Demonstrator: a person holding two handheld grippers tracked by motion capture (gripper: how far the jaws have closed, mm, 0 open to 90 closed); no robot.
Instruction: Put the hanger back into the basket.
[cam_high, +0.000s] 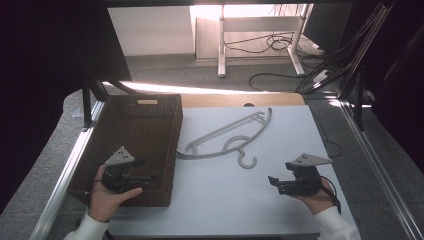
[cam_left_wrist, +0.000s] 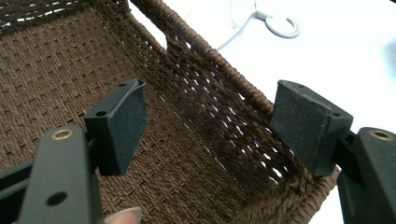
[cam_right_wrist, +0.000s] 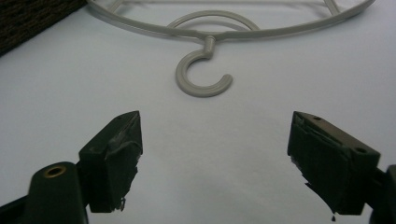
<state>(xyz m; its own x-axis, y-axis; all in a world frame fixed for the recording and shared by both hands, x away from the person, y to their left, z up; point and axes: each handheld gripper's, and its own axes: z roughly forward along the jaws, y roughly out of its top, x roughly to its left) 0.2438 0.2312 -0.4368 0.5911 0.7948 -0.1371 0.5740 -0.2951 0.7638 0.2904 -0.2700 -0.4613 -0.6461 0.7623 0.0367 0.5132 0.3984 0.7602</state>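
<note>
High view: a white bench carries a brown woven basket at centre left and a grey hanger at centre, the two lying just beside each other. The hanger's hook points toward the bottom of the frame. The left tool sits at lower left, over the near end of the basket, held in the left hand. The right tool sits at lower right above bare bench, held in the right hand, its jaws pointing left toward the hook and apart from it. Each wrist shows a white sleeve at the bottom edge.

Left tool view: the left tool stands wide open with nothing between its pads. It is inside the basket, one jaw at lower left over the woven floor and the other at right near the side wall. The hook lies on the bench at the upper right, beyond the basket's rim.

Right tool view: the right tool stands wide open and holds nothing; its jaws rise from the lower corners over bare bench. The hook lies at upper centre, ahead of the jaws and untouched, with the rest of the hanger running along the top edge. A corner of the basket shows at upper left.
</note>
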